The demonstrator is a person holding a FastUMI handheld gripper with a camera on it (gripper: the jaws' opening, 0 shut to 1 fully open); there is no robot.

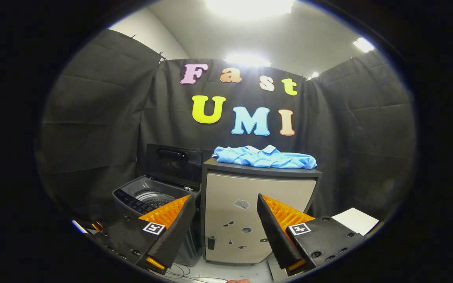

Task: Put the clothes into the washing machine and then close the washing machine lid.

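Beyond the fingertips, well apart from them, a light blue shirt [264,156] lies crumpled on the dark top of a small beige cabinet [250,212]. The gripper [224,201] hangs with its two fingers spread wide, nothing between them but the cabinet's front, which carries a few small dark marks. Just beside the cabinet, behind the left finger, stands a top-loading washing machine [148,196]; its lid [171,161] is tipped up against the black cloth wall [92,129], and the ribbed drum shows inside, though whether anything lies in it cannot be told. Thin cables [183,271] trail over the pale floor below the fingers. Near the right finger lies a white sheet [355,220]. Bright ceiling lights [250,7] glare overhead.
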